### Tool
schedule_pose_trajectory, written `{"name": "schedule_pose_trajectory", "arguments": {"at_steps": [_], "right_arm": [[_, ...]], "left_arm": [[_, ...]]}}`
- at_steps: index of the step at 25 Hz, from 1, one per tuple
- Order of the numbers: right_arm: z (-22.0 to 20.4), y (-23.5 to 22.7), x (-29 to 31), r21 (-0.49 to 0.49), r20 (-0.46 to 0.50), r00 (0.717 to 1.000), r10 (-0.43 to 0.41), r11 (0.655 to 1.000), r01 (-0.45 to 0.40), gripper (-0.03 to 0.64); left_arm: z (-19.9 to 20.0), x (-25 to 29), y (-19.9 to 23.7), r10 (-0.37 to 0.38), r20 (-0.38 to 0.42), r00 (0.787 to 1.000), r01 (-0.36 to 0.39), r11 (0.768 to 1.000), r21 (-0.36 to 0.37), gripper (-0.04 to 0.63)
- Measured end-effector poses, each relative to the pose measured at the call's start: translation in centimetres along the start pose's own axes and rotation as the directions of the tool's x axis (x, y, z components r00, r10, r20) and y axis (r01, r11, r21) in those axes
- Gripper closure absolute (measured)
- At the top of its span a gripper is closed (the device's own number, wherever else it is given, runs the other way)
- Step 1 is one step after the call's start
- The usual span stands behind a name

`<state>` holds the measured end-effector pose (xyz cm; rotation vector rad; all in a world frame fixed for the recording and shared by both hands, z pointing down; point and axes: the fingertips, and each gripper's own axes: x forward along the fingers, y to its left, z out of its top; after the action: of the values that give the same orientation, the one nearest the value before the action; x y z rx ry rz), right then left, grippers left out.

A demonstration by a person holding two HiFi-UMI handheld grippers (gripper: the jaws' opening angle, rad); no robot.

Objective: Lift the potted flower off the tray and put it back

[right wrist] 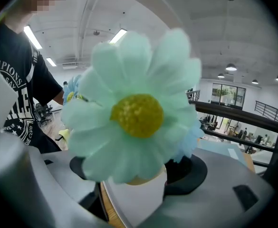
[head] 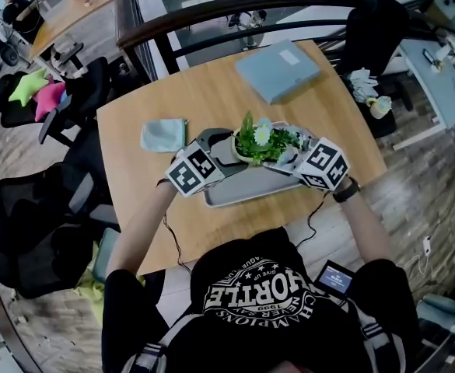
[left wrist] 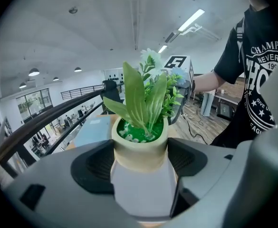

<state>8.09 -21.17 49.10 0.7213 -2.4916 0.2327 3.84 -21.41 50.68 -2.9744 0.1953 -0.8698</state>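
My left gripper (head: 223,152) has its jaws spread wide and clamped on the potted flower (head: 257,140). In the left gripper view both dark pads press against its cream sides. The plant stands upright, long axis vertical, leaves pointing up, over the far end of the grey tray (head: 235,193); whether its base touches the tray I cannot tell. My right gripper (head: 288,155) meets it from the opposite side, jaws equally wide around it and seemingly gripping, though the pale daisy (right wrist: 136,113) facing its camera hides most of the contact.
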Motion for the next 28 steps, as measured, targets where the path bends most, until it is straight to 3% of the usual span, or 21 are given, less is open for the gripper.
{"name": "schedule_pose_trajectory", "arguments": {"at_steps": [12, 28], "right_arm": [[-4.9, -4.0, 0.5, 0.006, -0.075, 0.996, -0.051, 0.999, 0.052, 0.245], [-10.8, -8.3, 0.5, -0.058, -0.120, 0.993, 0.008, 0.998, -0.015, 0.249]], "left_arm": [[-1.5, 6.0, 1.2, -0.069, -0.044, 0.997, 0.069, 0.998, 0.006, 0.230], [-4.1, 13.5, 1.6, -0.016, -0.092, 0.996, 0.010, 0.997, -0.071, 0.232]]}}
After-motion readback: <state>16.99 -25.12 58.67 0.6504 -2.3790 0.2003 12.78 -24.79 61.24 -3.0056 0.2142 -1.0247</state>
